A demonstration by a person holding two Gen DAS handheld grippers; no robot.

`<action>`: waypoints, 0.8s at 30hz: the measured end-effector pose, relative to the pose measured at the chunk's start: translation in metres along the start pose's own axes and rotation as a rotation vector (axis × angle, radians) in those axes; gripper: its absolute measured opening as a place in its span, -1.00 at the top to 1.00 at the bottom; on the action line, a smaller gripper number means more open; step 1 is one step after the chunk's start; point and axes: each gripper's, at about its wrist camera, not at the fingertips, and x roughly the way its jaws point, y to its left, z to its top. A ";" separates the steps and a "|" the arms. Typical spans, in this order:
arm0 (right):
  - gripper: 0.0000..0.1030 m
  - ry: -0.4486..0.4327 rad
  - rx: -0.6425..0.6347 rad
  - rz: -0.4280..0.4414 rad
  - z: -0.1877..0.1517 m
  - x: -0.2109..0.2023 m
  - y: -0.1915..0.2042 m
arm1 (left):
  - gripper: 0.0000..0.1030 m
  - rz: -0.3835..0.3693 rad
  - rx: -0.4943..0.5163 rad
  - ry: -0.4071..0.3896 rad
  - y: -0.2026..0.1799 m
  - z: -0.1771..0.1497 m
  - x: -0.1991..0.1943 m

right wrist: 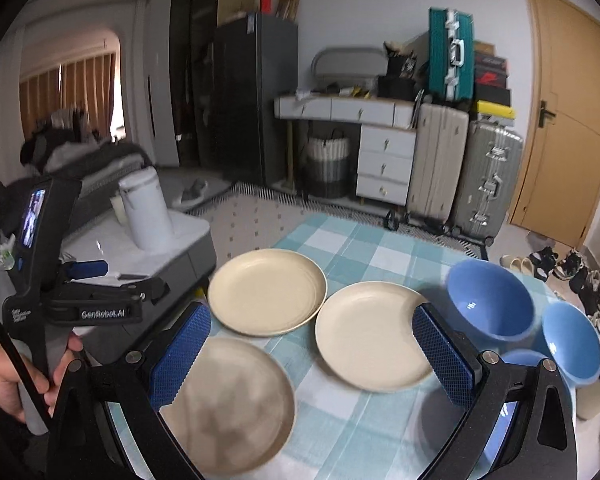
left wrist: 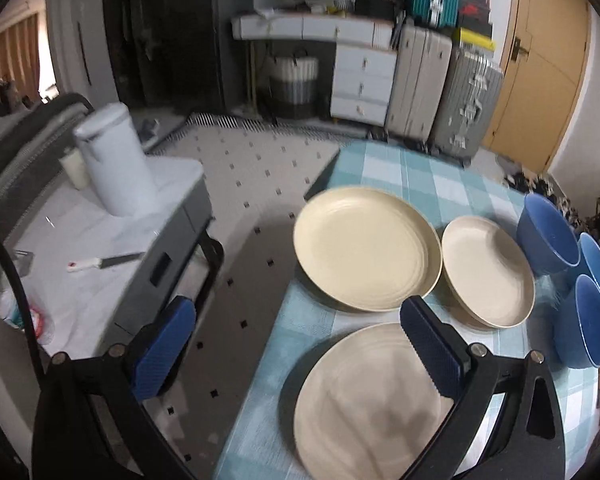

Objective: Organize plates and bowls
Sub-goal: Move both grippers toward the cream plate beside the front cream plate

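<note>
Three cream plates lie on the table's teal checked cloth (right wrist: 340, 240): one far left (right wrist: 266, 291), one in the middle (right wrist: 374, 334), one nearest (right wrist: 228, 404). Three blue bowls (right wrist: 490, 304) (right wrist: 572, 340) (right wrist: 520, 358) stand upright in a cluster to their right. My right gripper (right wrist: 312, 356) hovers open above the gap between the near and middle plates, holding nothing. In the left wrist view the same plates (left wrist: 366, 248) (left wrist: 488, 270) (left wrist: 364, 404) and bowls (left wrist: 546, 236) appear. My left gripper (left wrist: 298, 350) hangs open over the table's left edge, its right finger above the near plate.
Left of the table stands a grey cart (left wrist: 172, 240) with a white jug (left wrist: 116, 160) and a knife (left wrist: 100, 264). Patterned floor lies between them. A hand (right wrist: 4, 380) grips the left tool's handle. Suitcases (right wrist: 492, 184), a drawer desk and a wooden door (right wrist: 568, 120) line the far wall.
</note>
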 end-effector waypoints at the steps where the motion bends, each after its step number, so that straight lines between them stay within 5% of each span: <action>1: -0.99 0.030 -0.003 0.001 0.008 0.016 0.000 | -1.00 -0.012 0.004 0.043 -0.002 0.007 0.015; 14: -0.99 0.321 0.038 0.079 0.064 0.204 -0.023 | -1.00 -0.005 0.048 0.194 -0.004 0.057 0.106; 19: -0.97 0.431 -0.016 0.047 0.065 0.261 -0.017 | -0.99 -0.090 -0.030 0.273 0.009 0.065 0.136; 21: -0.86 0.454 -0.021 0.032 0.064 0.276 -0.020 | -0.99 -0.117 -0.063 0.294 0.012 0.067 0.144; 23: -0.44 0.485 -0.018 0.033 0.062 0.292 -0.024 | -0.99 -0.116 -0.083 0.314 0.015 0.069 0.151; 24: -0.43 0.513 -0.013 0.036 0.060 0.300 -0.026 | -0.98 -0.112 -0.087 0.322 0.015 0.069 0.154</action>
